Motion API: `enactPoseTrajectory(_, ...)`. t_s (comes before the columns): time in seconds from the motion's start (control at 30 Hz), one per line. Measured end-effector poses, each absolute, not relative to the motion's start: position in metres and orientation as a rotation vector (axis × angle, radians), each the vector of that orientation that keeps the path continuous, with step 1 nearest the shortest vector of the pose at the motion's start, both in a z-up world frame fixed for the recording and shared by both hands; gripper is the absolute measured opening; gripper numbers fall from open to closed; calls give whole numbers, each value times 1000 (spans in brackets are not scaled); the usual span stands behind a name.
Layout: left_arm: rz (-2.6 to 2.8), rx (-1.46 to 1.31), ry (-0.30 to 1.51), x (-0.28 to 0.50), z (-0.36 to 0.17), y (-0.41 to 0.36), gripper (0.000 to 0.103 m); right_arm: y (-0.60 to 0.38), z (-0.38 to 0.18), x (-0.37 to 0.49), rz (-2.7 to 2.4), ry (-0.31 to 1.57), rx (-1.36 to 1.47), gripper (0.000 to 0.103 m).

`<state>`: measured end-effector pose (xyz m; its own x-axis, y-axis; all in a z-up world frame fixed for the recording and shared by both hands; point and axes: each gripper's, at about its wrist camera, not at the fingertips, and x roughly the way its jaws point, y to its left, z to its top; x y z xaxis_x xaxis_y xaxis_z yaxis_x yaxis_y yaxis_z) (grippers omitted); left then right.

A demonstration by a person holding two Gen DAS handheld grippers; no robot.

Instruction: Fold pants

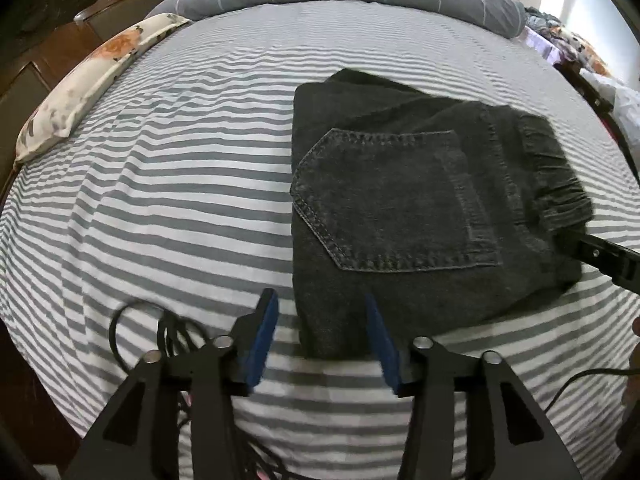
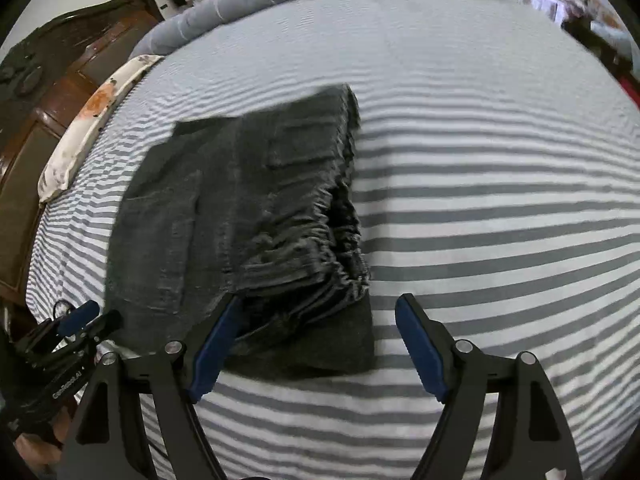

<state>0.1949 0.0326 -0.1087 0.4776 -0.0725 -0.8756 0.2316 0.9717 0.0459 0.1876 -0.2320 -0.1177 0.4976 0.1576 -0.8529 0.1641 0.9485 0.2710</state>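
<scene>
on striped bed point(image 1: 160, 200): folded pants point(image 1: 400, 200), both tools gaping, empty.

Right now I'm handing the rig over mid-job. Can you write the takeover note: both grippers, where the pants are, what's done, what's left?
Left gripper: open, empty, at the near left corner of the folded dark grey denim pants.
Right gripper: open, empty, at the near elastic-waistband corner; its left finger is at the cloth edge, nothing clamped.
Pants: compact rectangle, back pocket up, lying on the grey-and-white striped bedsheet.
Done: the folds appear complete.
Left: probably only backing both grippers away; tidy the waistband edge if you want it squarer.
</scene>
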Motion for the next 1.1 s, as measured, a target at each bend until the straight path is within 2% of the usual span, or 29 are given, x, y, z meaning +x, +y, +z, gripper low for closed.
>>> enactPoseTrajectory(0.17, -193, 146, 1012, 169, -84, 37, 67, -211, -84, 163, -25, 983, 236, 87)
enactPoseTrajectory(0.23, -193, 136, 992, 157, -74, 39, 69, -198, -74, 151, -31, 957, 197, 94)
enactPoseTrajectory(0.37, -177, 138, 958, 137, -58, 40, 72, -186, -63, 134, -49, 938, 175, 98)
enactPoseTrajectory(0.63, -132, 110, 912, 104, -39, 48, 78, -169, -50, 108, -71, 916, 149, 100)
enactPoseTrajectory(1.1, -89, 142, 859, 73, -27, 50, 78, -148, -44, 85, -77, 888, 64, 100)
